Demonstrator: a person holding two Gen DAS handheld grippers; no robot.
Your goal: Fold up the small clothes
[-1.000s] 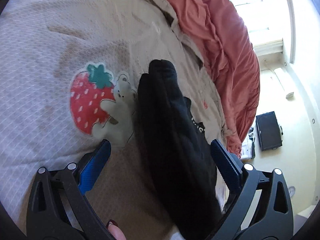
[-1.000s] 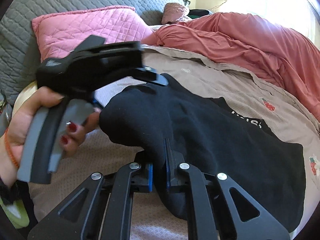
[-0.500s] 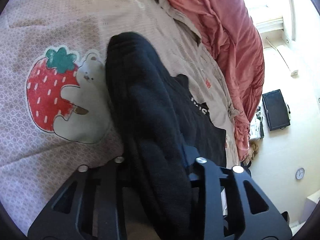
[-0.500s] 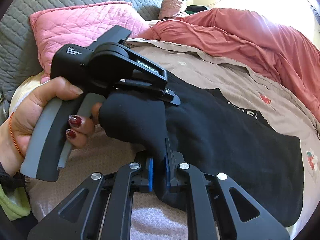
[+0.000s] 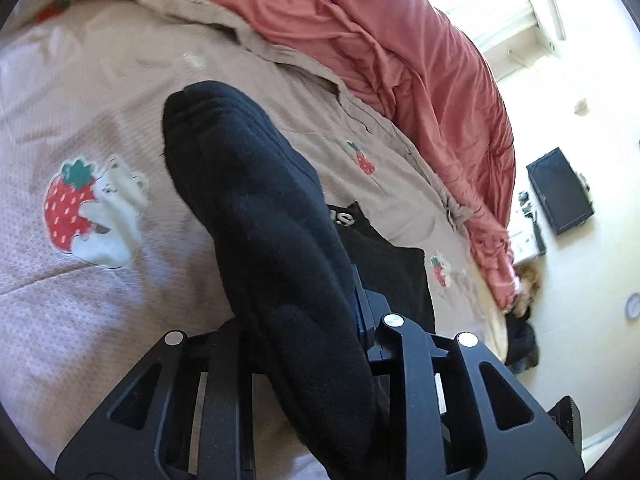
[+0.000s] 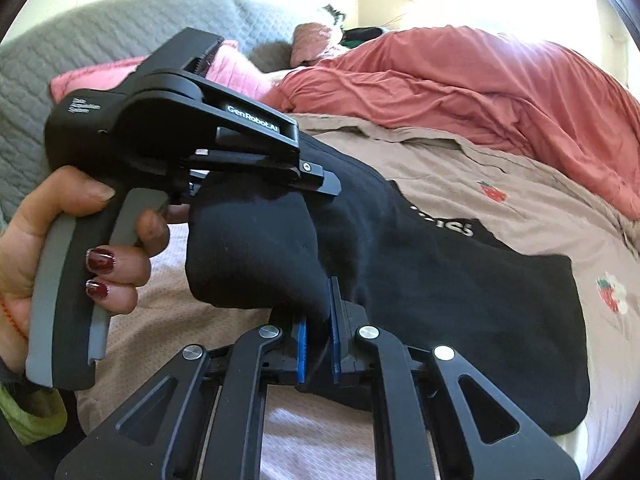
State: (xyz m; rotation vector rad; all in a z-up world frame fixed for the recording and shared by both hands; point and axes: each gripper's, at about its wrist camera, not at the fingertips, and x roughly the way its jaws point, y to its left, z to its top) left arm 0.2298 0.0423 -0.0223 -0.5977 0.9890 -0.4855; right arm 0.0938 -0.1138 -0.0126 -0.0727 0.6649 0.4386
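A black garment [image 5: 260, 200] with white lettering [image 6: 444, 222] lies on the beige bedcover [image 5: 100, 80]. One end of it is raised off the bed in a thick fold. My left gripper [image 5: 304, 320] is shut on that fold, and cloth hides most of its fingers apart from one blue pad [image 5: 358, 312]. In the right wrist view the left gripper [image 6: 320, 184] shows from the side, held by a hand [image 6: 60, 248]. My right gripper [image 6: 318, 344] is shut on the same raised end just below it, with cloth squeezed between its blue pads [image 6: 334, 332].
A red-pink duvet [image 6: 480, 92] is bunched along the far side of the bed. A pink pillow [image 6: 92, 76] leans on a grey quilted backrest [image 6: 60, 40]. The bedcover has strawberry prints [image 5: 72, 208]. Beyond the bed's edge stands a black screen [image 5: 558, 192].
My left gripper went from wide open around the garment's end to shut on it. Both grippers then lifted that end and carried it over the rest of the garment.
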